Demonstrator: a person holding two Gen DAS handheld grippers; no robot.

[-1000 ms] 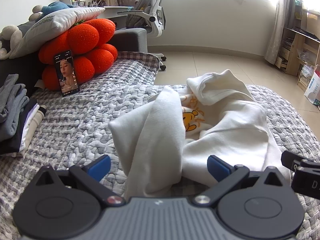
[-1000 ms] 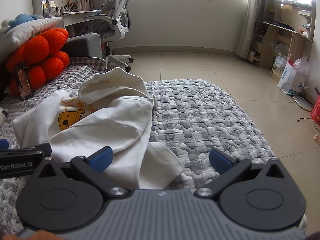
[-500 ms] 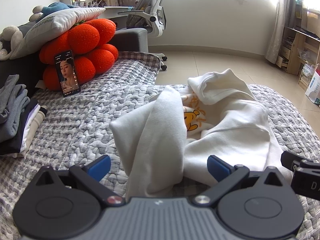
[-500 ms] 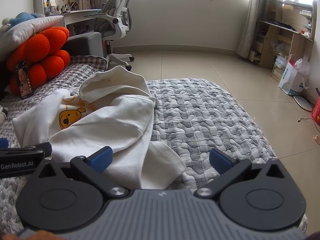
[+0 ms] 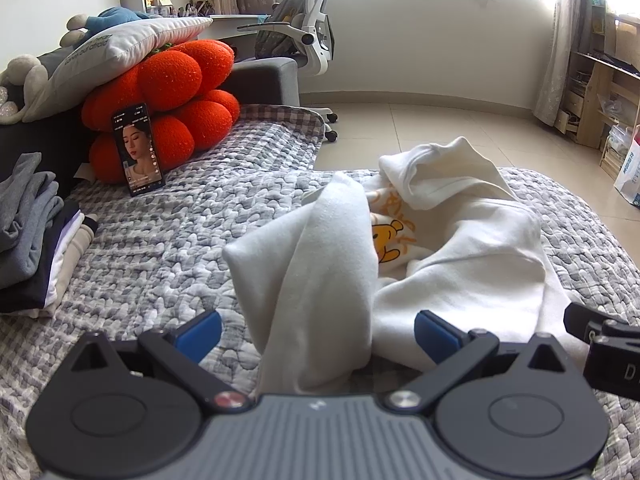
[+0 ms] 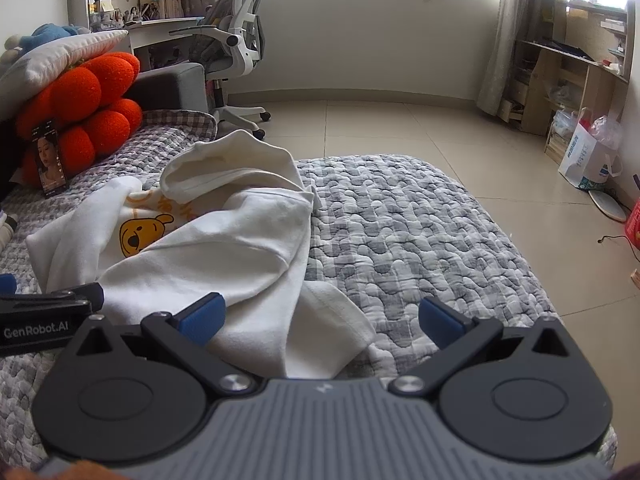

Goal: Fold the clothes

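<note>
A crumpled white garment [image 5: 460, 256] with a yellow bear print [image 5: 390, 240] lies on the grey quilted bed [image 5: 168, 240]. It also shows in the right wrist view [image 6: 224, 248], with the bear print [image 6: 140, 232] at its left. My left gripper [image 5: 318, 330] is open, its blue pads either side of a raised fold of the garment. My right gripper [image 6: 322, 316] is open over the garment's near corner, holding nothing. Each gripper's tip shows at the edge of the other's view.
A stack of folded clothes [image 5: 32, 236] sits at the bed's left. A phone [image 5: 138, 148] leans on orange round cushions [image 5: 168, 92] under a white pillow [image 5: 120, 48]. An office chair [image 5: 308, 40], desk and wooden shelves [image 6: 560, 80] stand beyond on tiled floor.
Both grippers have drifted slightly; the garment looks unchanged and both stay open.
</note>
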